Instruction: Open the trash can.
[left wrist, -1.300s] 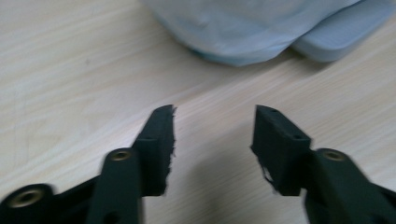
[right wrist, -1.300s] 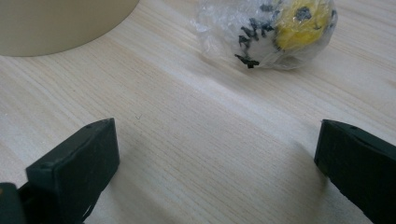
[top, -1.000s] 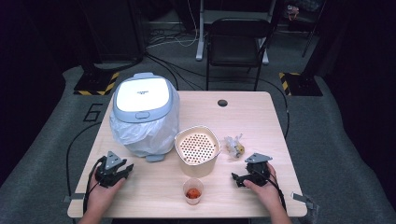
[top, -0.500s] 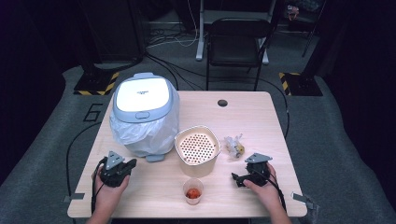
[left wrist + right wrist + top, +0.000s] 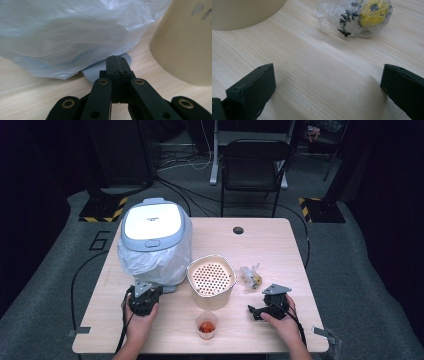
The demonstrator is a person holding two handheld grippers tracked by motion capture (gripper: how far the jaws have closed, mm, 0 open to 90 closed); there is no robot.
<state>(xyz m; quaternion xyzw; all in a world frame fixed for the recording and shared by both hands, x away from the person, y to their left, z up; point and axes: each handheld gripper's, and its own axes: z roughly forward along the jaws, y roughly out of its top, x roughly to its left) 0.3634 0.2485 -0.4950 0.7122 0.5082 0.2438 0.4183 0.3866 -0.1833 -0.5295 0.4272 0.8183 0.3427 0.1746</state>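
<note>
A white rice cooker wrapped in a clear plastic bag stands at the table's left. My left gripper sits just in front of it, jaws shut with nothing between them, tips near the cooker's grey foot. A beige perforated pot stands mid-table, and its wall rises beside the left gripper. A small plastic-wrapped yellow and white item lies to the right of the pot. My right gripper rests low on the wood with jaws wide open, short of that item.
A small clear cup holding something red stands near the front edge, between the two hands. A round cable hole marks the back of the wooden table. A black chair stands beyond the far edge.
The left hand has carried its gripper slightly right and forward, toward the bagged rice cooker. The right gripper has stayed in place.
</note>
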